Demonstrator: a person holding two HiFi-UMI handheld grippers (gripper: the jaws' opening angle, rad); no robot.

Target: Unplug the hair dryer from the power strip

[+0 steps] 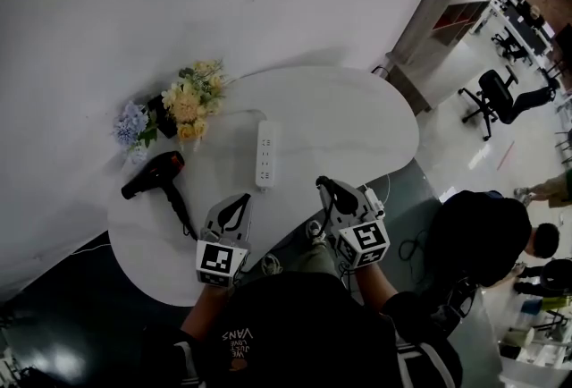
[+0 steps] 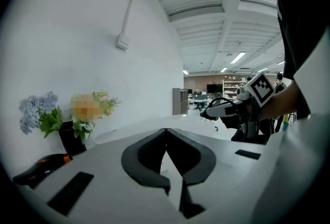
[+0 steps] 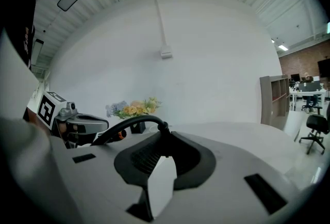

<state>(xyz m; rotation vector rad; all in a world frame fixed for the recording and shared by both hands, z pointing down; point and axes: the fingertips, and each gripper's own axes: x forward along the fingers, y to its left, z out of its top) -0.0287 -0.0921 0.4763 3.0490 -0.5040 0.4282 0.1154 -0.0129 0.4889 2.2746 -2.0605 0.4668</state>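
Observation:
The white power strip (image 1: 265, 154) lies in the middle of the round white table (image 1: 357, 122) with nothing plugged in. The black hair dryer (image 1: 154, 176) rests at the table's left, also in the left gripper view (image 2: 38, 169). Its black cord (image 3: 129, 126) arches up to the black plug (image 3: 164, 130), on which my right gripper (image 3: 162, 138) is shut; in the head view this gripper (image 1: 327, 188) hovers right of the strip near the table's front edge. My left gripper (image 1: 239, 203) hangs left of the strip, jaws shut with nothing between them (image 2: 166, 132).
A bunch of yellow and blue flowers (image 1: 179, 107) stands at the table's back left by the wall. To the right of the table there are a wooden shelf (image 1: 442, 20), an office chair (image 1: 490, 96) and a person in black (image 1: 483, 234).

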